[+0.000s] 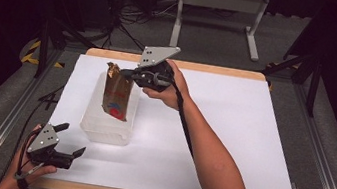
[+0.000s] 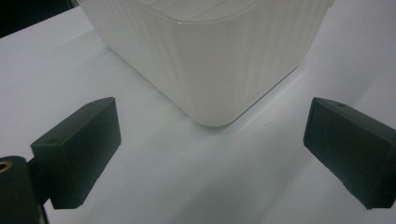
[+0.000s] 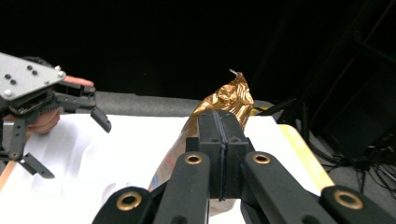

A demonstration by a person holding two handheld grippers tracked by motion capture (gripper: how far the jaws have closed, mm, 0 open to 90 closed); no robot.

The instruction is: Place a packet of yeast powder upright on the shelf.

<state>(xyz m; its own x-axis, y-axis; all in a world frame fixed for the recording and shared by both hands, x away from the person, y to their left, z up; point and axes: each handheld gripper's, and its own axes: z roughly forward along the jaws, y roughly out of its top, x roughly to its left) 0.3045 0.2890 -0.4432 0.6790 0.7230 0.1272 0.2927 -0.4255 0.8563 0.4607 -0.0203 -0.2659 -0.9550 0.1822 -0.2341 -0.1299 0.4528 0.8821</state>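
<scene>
Table (image 1: 229,149) surface, covered in white, carries the work and supports one item: a translucent plastic container (image 1: 107,125) standing left of centre, open side up. Its placement keeps it within reach of both hands, and its ribbed wall (image 2: 210,60) sits just ahead of the left gripper.

Bag: a brown paper bag (image 1: 117,94) with a gold crumpled top and a red-and-blue print hangs upright with its lower part inside the container. Holding it by the upper edge keeps it vertical, which judging by the pose suits lowering it into, or lifting it out of, the container (direction cannot be determined).

Right gripper (image 1: 128,74): clenched on the bag's top edge, jaws pressed flat together with the gold foil (image 3: 231,100) rising just beyond them.

Left gripper (image 1: 72,140): released, jaws spread wide, grasping nothing, resting near the table's front left corner, apparently kept clear while ready to steady the container.
</scene>
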